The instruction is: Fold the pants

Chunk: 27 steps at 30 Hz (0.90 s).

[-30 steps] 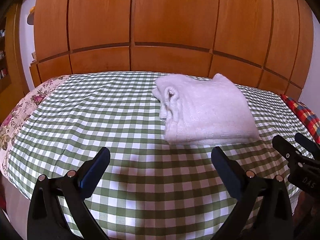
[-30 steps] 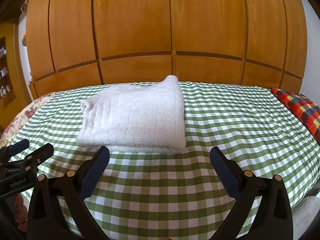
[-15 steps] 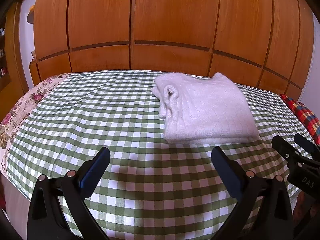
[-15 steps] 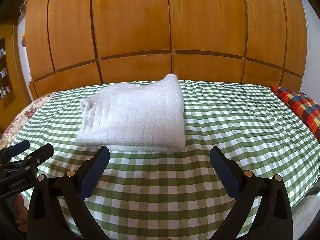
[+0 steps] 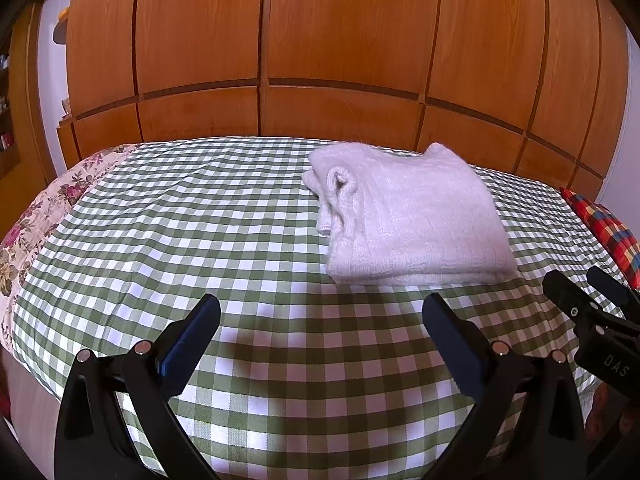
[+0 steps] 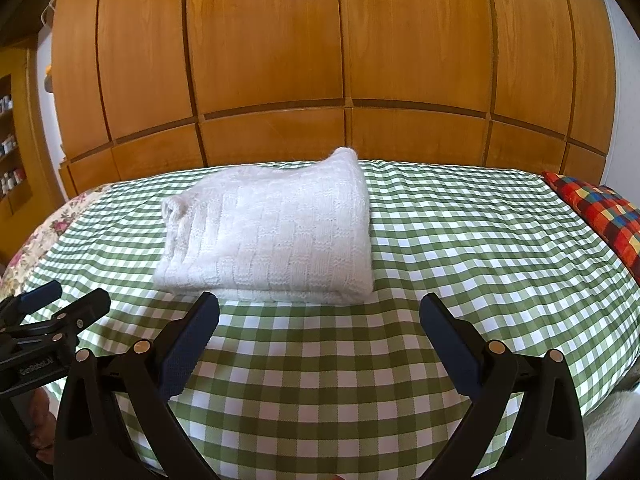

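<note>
White knitted pants (image 5: 412,216) lie folded into a thick rectangle on the green checked bedspread (image 5: 200,232); the right wrist view has the same pants (image 6: 276,228) left of centre. My left gripper (image 5: 320,320) hovers open above the near part of the bed, its fingers empty, short of the bundle and to its left. My right gripper (image 6: 318,322) is open too, just in front of the bundle's near edge, holding nothing. Each gripper shows at the edge of the other's view.
Wooden wardrobe doors (image 6: 340,60) rise behind the bed. A floral sheet (image 5: 36,224) edges the bed's left side and a red patchwork cloth (image 6: 600,212) lies at the right. The bed's near edge drops off below the grippers.
Both grippers have drifted back and slightly up from the bed; the folded pants have not moved.
</note>
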Available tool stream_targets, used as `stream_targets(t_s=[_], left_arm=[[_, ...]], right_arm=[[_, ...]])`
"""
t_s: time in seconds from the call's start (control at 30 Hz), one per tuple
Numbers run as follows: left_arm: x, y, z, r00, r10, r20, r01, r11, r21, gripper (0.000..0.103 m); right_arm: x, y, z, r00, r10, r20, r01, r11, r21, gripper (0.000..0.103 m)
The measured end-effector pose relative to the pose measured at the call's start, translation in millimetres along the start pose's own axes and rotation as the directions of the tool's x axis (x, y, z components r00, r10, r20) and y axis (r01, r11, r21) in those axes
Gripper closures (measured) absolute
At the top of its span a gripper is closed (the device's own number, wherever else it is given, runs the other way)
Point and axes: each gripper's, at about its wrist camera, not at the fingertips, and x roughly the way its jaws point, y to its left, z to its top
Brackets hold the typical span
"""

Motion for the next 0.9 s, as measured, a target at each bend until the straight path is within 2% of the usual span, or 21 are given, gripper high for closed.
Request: stream_targets(t_s=[0.9], left_arm=[[12.7, 0.1, -3.7, 0.998, -0.021, -0.058, 0.02, 0.999, -0.025, 0.002]], right_arm=[[6.1, -0.2, -1.9, 1.0, 0.009, -0.025, -0.009, 1.0, 0.001, 0.004]])
